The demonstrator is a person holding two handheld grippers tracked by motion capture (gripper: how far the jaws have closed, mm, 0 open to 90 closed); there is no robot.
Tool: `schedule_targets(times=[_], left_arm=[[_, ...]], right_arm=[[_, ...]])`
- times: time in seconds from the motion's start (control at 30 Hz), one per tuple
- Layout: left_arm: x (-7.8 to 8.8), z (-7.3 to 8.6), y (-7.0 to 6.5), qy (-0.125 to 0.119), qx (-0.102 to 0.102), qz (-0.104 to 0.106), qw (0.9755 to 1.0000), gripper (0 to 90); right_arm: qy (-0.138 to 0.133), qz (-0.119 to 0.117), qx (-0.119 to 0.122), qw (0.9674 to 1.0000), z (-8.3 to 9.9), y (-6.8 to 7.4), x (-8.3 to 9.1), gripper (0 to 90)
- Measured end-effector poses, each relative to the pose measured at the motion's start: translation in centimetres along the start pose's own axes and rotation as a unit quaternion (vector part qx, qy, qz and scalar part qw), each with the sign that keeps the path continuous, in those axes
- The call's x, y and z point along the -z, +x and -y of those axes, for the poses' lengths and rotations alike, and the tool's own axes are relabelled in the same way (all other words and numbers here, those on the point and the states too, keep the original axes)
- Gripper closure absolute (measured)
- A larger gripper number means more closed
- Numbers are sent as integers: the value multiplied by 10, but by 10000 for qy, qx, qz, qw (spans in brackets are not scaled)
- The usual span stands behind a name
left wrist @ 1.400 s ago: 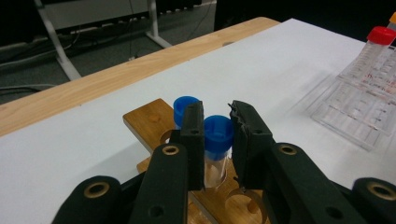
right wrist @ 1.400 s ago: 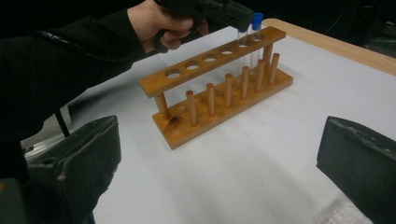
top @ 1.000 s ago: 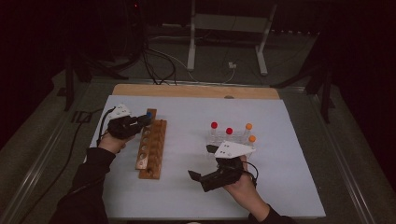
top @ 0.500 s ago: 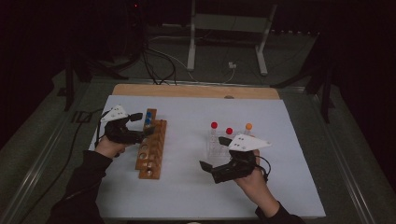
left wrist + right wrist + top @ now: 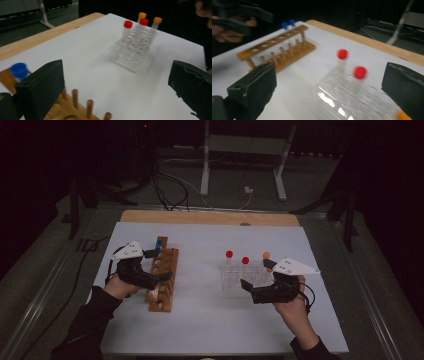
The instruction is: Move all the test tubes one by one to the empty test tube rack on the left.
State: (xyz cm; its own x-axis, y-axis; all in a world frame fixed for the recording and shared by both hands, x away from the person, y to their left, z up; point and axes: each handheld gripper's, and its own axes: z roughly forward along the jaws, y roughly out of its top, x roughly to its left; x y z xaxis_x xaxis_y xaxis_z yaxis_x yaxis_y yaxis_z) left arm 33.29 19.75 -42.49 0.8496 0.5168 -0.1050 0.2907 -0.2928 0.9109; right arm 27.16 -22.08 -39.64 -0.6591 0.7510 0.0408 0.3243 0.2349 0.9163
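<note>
A wooden tube rack (image 5: pixel 162 279) lies at the left of the white mat, with two blue-capped tubes (image 5: pixel 158 243) at its far end. My left gripper (image 5: pixel 159 265) hovers at the rack's left side. Its jaws have just been opening and stand wide, with nothing between them (image 5: pixel 117 75). A clear plastic rack (image 5: pixel 239 276) at mid-right holds two red-capped tubes (image 5: pixel 229 254) and orange-capped tubes (image 5: pixel 157 19). My right gripper (image 5: pixel 257 275) is open just right of the clear rack, jaws wide (image 5: pixel 329 82) and the red caps (image 5: pixel 342 54) ahead of them.
The white mat (image 5: pixel 210 320) covers a wooden table whose far edge (image 5: pixel 210 217) shows as a bare strip. Cables and a metal stand's feet (image 5: pixel 240 190) lie on the floor beyond. Bare mat lies between the two racks.
The left gripper opened and drew back left off the wooden rack. The right gripper moved right and away from me, up beside the clear rack.
</note>
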Motion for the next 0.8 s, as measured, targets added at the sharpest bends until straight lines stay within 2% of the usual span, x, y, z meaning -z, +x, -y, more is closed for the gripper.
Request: schedule_targets(times=[0.27,0.57,0.63,0.7,0.8], left_arm=[[1,0,-8,-33,-5,194,9998,15],[3,-2,-11,-100,-38,192,9998,15],[3,-2,-11,-91,-52,193,9998,15],[2,-2,-11,-83,-57,163,9998,15],[2,-2,-11,-72,-72,153,9998,15]], right_arm=[[169,493,-157,9985,23,-27,10,0],[426,875,-332,9947,42,-48,13,0],[421,932,-430,9938,48,-52,11,39],[544,988,-475,9925,52,-56,7,61],[692,1050,-505,9908,59,-59,1,181]])
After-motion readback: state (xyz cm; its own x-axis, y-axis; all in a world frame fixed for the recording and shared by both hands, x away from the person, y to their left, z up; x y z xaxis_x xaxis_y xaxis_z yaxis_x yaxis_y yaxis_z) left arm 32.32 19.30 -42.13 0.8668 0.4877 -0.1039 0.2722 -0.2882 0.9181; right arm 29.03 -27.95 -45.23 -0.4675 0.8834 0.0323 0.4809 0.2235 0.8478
